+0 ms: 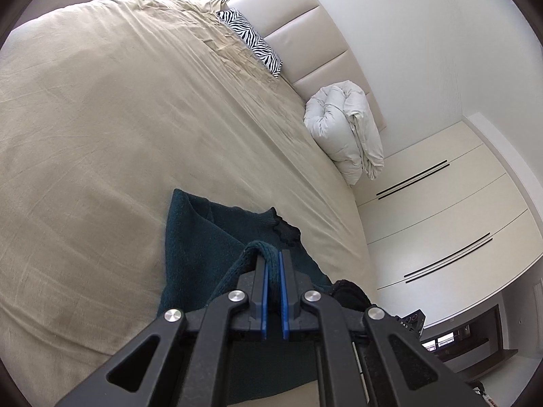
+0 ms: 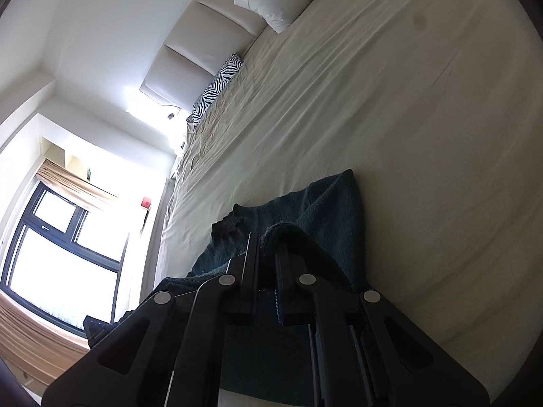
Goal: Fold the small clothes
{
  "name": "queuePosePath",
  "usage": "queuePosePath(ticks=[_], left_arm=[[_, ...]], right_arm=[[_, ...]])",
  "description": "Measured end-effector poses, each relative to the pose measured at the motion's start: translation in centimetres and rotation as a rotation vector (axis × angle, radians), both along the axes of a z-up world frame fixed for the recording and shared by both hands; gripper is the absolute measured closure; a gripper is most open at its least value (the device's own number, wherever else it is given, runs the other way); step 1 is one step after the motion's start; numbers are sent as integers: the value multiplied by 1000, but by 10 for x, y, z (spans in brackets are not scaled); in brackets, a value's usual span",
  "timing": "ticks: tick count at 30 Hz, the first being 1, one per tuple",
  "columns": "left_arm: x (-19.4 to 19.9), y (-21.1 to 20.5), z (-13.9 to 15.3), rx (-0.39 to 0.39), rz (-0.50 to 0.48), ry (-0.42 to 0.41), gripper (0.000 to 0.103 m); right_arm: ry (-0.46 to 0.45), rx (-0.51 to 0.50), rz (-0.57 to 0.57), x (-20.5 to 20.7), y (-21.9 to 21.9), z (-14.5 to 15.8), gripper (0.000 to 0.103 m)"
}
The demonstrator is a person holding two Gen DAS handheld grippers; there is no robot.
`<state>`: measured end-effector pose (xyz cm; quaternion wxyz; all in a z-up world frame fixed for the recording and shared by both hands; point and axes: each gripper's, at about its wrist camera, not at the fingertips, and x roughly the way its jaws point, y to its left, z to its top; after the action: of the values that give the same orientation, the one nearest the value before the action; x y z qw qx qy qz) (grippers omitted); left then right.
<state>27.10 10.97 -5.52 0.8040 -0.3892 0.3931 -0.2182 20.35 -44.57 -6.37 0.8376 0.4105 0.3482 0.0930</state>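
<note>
Your left gripper (image 1: 271,257) is clamped on a fold of the dark teal knitted sweater (image 1: 203,247), blue pads pinching fuzzy ribbed hem. Your right gripper (image 2: 268,237) is pinched on the same knit. The sweater lies at 6 o'clock on the wrinkled beige bedsheet (image 1: 118,129). One zebra-print cushion (image 1: 251,40) at 12 o'clock, one rolled white duvet (image 1: 346,132) at 2 o'clock.
</note>
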Motion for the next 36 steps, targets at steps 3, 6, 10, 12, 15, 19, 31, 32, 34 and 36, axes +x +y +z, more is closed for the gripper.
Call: queuePosePath(ticks=[3,6,10,12,15,19,31,32,34,36], left_arm=[[21,-2,-9,9,5,22,97],[39,-4,-19,25,15,42,97],[61,-7,-35,46,18,67,97],[68,-7,-42,52,20,77,97],[77,-6,-52,66,26,89,97],[89,-7,-61,80,29,98,97],[93,-2,-72,119,59,96,54],[90,0,-71,113,62,94,54],[82,0,-67,113,60,81,54],[73,-4,-63,145,46,63,54]], right_arm=[[19,-4,-8,24,-1,-10,96],[44,-9,-16,45,-2,-22,96],[82,-1,-31,71,-3,-43,96],[93,7,-36,83,-4,-52,96],[112,3,-36,99,-2,-63,96],[129,7,-45,116,-2,-74,96],[140,27,-58,142,-3,-95,62],[127,30,-70,140,-6,-93,49],[111,26,-112,131,-12,-86,46],[97,0,-108,122,-12,-78,46]])
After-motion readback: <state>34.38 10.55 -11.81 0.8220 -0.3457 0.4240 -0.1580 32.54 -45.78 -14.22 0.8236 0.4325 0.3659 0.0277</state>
